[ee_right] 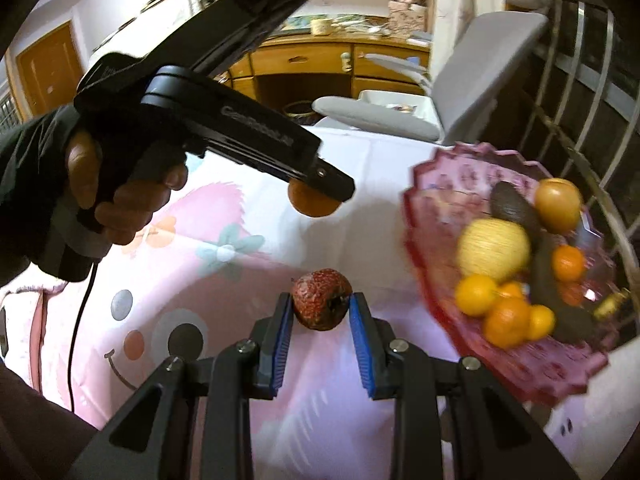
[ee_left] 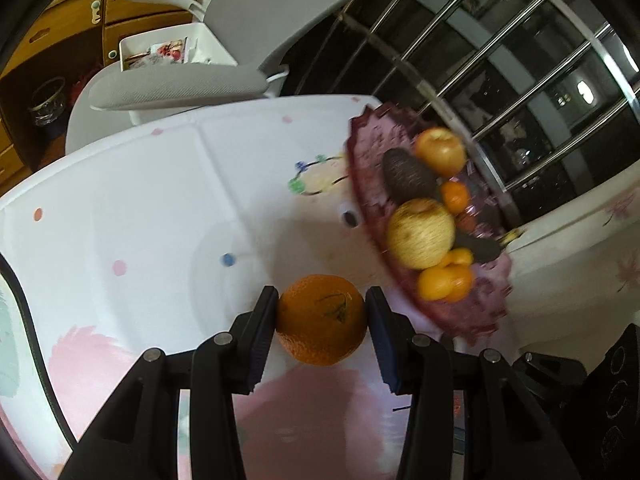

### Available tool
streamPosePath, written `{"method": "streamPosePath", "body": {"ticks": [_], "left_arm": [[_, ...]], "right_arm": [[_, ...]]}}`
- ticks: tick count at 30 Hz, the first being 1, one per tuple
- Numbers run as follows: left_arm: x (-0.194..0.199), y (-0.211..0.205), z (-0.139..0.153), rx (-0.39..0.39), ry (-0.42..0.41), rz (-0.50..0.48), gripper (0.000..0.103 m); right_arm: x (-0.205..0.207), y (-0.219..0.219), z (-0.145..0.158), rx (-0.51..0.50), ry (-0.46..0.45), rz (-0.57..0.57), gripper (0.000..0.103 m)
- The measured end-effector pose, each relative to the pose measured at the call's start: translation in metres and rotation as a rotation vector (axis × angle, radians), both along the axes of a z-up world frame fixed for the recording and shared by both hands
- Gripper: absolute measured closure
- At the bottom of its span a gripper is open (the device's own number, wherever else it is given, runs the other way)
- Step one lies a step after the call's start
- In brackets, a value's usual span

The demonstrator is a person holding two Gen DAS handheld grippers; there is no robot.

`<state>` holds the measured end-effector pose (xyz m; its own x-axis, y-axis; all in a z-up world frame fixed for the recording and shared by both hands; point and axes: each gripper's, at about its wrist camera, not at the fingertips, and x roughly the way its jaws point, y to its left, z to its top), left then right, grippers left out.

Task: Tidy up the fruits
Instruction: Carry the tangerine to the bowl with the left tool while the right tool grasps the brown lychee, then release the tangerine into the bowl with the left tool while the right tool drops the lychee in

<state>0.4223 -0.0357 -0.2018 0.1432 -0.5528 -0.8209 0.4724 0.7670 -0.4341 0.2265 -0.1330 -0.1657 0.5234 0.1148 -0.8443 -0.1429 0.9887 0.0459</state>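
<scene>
My left gripper point(ee_left: 321, 304) is shut on an orange point(ee_left: 322, 318) and holds it above the table, left of a pink scalloped glass bowl point(ee_left: 368, 160). The bowl holds apples, avocados and several small oranges. In the right wrist view my right gripper point(ee_right: 321, 305) is shut on a wrinkled red fruit point(ee_right: 321, 304), just left of the same bowl point(ee_right: 440, 188). The left gripper point(ee_right: 320, 188) shows there too, held in a hand, with the orange point(ee_right: 312, 204) under its tip.
The table wears a white and pink cartoon cloth point(ee_right: 224, 248). A grey chair point(ee_left: 176, 84) stands behind the table. A metal window grille point(ee_left: 500, 60) runs behind the bowl. Wooden cabinets point(ee_right: 320, 60) line the far wall.
</scene>
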Motion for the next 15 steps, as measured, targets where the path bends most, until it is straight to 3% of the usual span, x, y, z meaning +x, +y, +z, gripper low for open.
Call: {"method": "streamPosePath", "body": {"ticks": [15], "left_arm": [[-0.004,-0.053,0.019,-0.116,-0.028,-0.026,0.059]], "right_arm": [[-0.041,-0.072,0.028,-0.069,-0.046,-0.261,0.074]]}}
